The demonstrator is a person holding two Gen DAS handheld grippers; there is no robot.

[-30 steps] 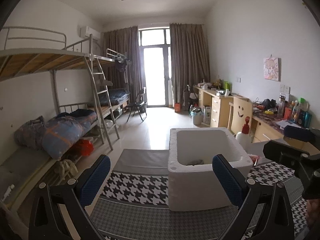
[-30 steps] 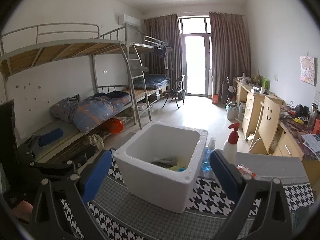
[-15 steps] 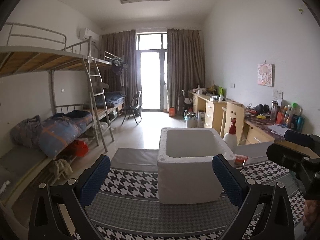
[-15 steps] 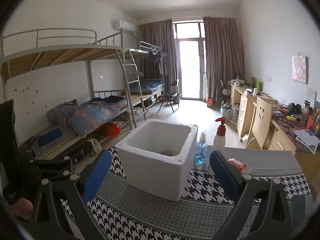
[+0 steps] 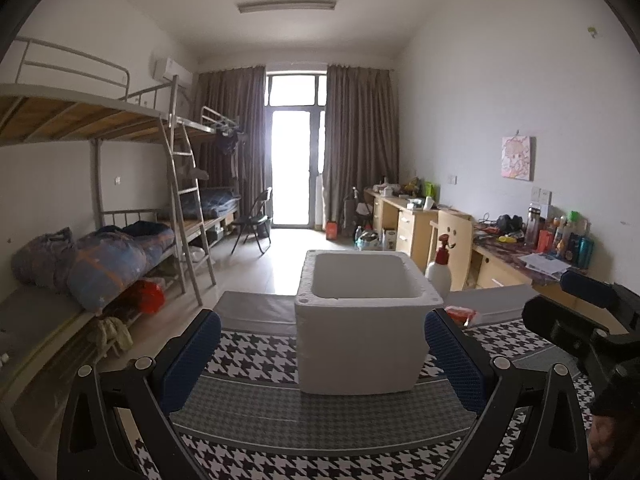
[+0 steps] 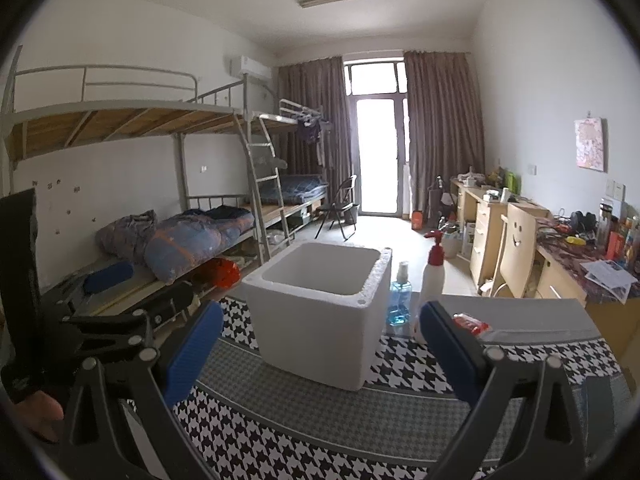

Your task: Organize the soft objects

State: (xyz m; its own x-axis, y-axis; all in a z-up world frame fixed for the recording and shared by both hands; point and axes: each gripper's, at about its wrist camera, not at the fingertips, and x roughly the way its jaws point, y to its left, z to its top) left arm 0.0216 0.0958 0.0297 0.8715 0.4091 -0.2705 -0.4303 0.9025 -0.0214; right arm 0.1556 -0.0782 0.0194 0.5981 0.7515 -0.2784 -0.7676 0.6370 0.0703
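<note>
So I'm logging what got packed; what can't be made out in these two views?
- Contents of the white foam box: hidden in both views by its own walls.
- Red packet behind it: label too small, partly covered by the right gripper fingers.
- Blue-liquid clear spray bottle: hidden in the left view by the box.

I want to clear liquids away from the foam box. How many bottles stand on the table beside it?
2: a blue-liquid spray bottle right beside the foam box, and a white bottle with red trigger just right of it. The box could hide others.
</note>
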